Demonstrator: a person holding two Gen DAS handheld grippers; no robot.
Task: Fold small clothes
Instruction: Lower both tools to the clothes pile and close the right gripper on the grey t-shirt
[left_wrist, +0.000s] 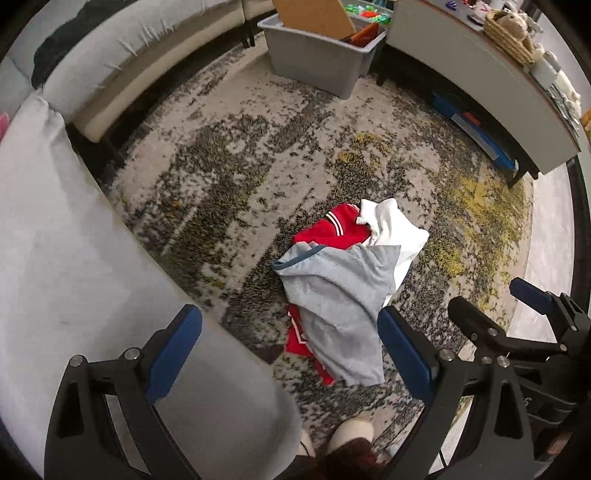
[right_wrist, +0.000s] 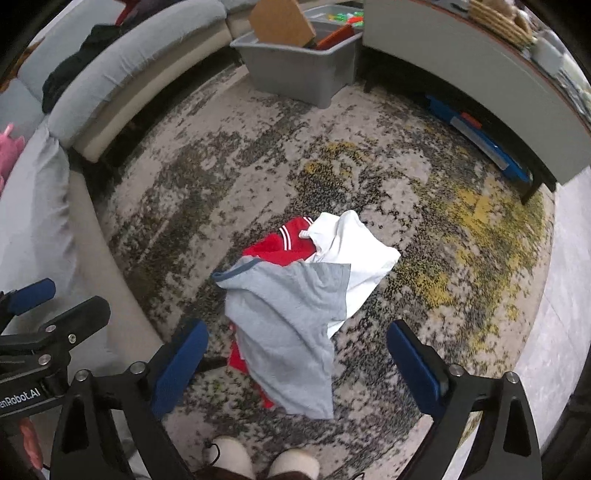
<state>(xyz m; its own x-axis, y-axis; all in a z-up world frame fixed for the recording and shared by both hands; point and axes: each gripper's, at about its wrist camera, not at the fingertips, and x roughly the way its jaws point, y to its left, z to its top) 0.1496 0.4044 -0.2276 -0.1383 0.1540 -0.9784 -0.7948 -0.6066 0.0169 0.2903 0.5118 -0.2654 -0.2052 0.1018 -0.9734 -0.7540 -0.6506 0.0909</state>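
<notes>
A small pile of clothes lies on the patterned rug. On top is a grey shirt (left_wrist: 340, 306) (right_wrist: 288, 332) with a blue collar, over a red garment (left_wrist: 332, 229) (right_wrist: 284, 243) with white stripes and a white garment (left_wrist: 395, 229) (right_wrist: 354, 251). My left gripper (left_wrist: 291, 350) hangs above the pile's near left side, open, with nothing between its blue pads. My right gripper (right_wrist: 299, 362) hangs above the grey shirt, open and empty. Each gripper shows at the edge of the other's view: the right gripper (left_wrist: 491, 306) and the left gripper (right_wrist: 62, 295).
A light grey sofa (left_wrist: 55, 229) (right_wrist: 33, 221) runs along the left. A grey bin (left_wrist: 317, 59) (right_wrist: 299, 62) with cardboard stands at the back. A low table (left_wrist: 498, 107) (right_wrist: 480, 88) curves along the right. The person's white shoes (right_wrist: 258, 458) stand near the pile.
</notes>
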